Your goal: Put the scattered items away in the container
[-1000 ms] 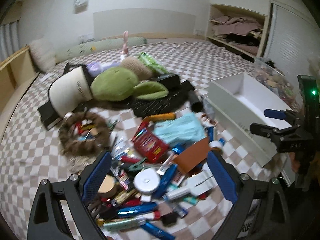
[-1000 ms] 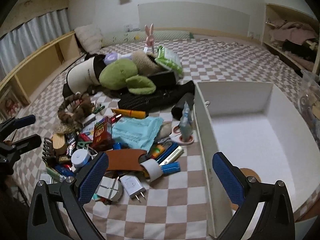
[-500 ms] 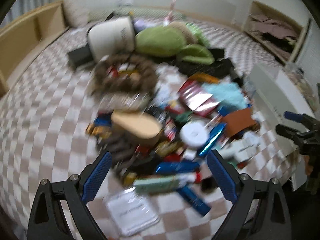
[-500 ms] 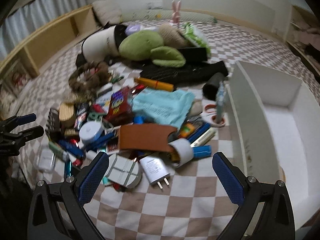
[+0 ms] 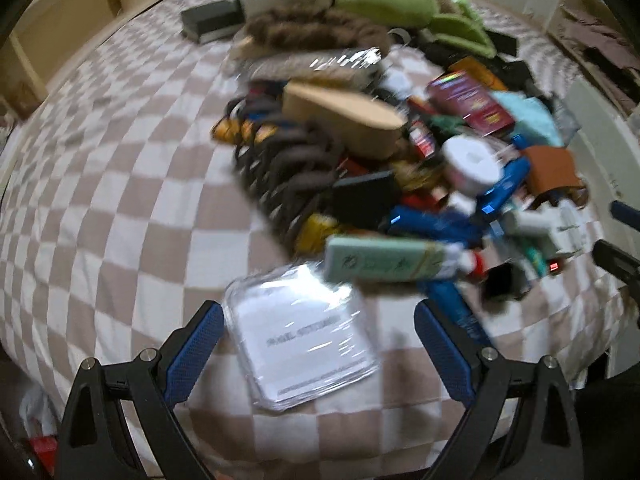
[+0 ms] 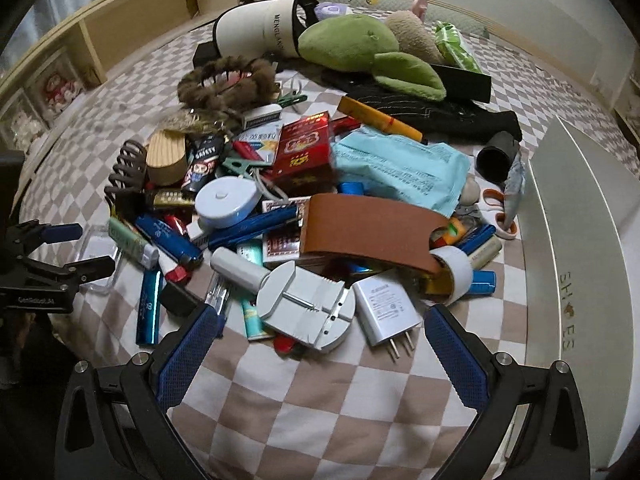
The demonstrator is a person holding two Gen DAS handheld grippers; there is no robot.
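Broadly, a bed covered in a beige-and-white checkered sheet (image 6: 320, 412) carries everything. At its right edge sits the white open-topped box (image 6: 576, 248) with gold lettering on its wall; its inside is not visible from here. Toward the head of the bed lie a green plush toy (image 6: 352, 42) and a white cap with dark lettering (image 6: 256, 34), touching each other.

Mid-bed: a dense pile of scattered small items (image 6: 304, 208), all outside the box. Within it, a light blue paper packet (image 6: 400, 166) lies under a red printed carton (image 6: 304, 148); a brown leather strip (image 6: 368, 228) overlaps the packet's near edge. Just nearer are a round white tape-measure case (image 6: 226, 202), a grey round watch tool (image 6: 306, 308) and, beside that, a white plug charger (image 6: 386, 310).

Left gripper (image 5: 318, 354): jaws wide, empty, low over the sheet, straddling a clear flat plastic case with a white paper insert (image 5: 304, 332) at the pile's near-left fringe. A mint green tube (image 5: 380, 260) touches the case's far edge. Left view is motion-blurred.

Right gripper (image 6: 320, 354): jaws wide, empty, above bare sheet just short of the watch tool and charger. Neither gripper touches any item.
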